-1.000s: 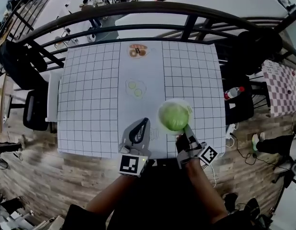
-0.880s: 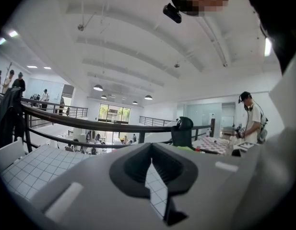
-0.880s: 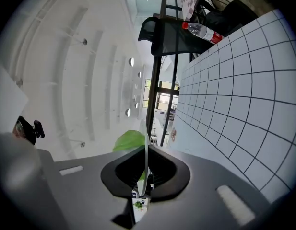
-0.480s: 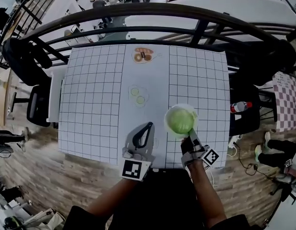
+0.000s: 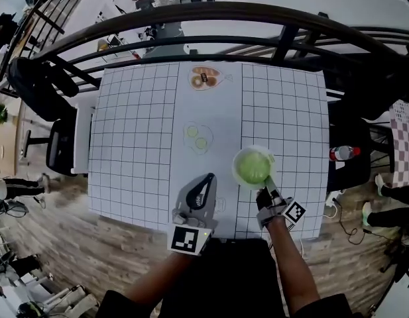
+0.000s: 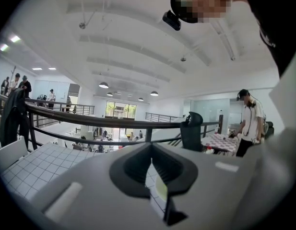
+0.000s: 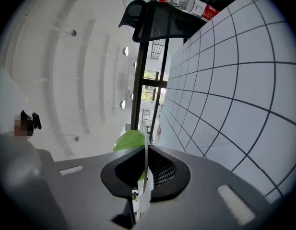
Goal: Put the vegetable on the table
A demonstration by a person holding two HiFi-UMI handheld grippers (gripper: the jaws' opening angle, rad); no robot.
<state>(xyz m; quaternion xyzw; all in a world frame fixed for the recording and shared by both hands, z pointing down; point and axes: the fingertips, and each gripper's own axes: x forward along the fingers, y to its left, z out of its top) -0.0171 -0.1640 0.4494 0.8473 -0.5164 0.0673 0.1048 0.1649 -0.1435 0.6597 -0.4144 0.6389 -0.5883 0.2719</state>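
R tongs [image 5: 266, 189] are pinched tight on the thin edge of a clear bag [image 7: 144, 195]. The vegetable [image 5: 252, 166], a round green head, sits inside that bag just ahead of the tips. The right gripper view shows the film running straight through the closed jaws w/ the green lump right behind it, and these tongs are rolled on their side. The veg is over the near right part of the worktop [image 5: 131, 144]. Can't tell from any view whether the bag bottom touches the cloth yet.

L tongs [image 5: 207, 177] are beside the R ones, tips together w/ only a slit behind them, and nothing's in them. I only see the grid cloth through the slit. Well ahead of them lie a pack of green slices [image 5: 197, 138] and, farther on, a pack w/ orange-brown bits [image 5: 204, 78].

I read the step as the set-down, w/ the veg carried in and hanging at the drop spot.

Next move, as I judge it:
- Lower the R tongs till the bag's weight is on the worktop, then open them and back off toward me.
- The head is round, so it may roll or tip when the film goes slack. Release low and slow.
- L tongs are free to steady it if needed.
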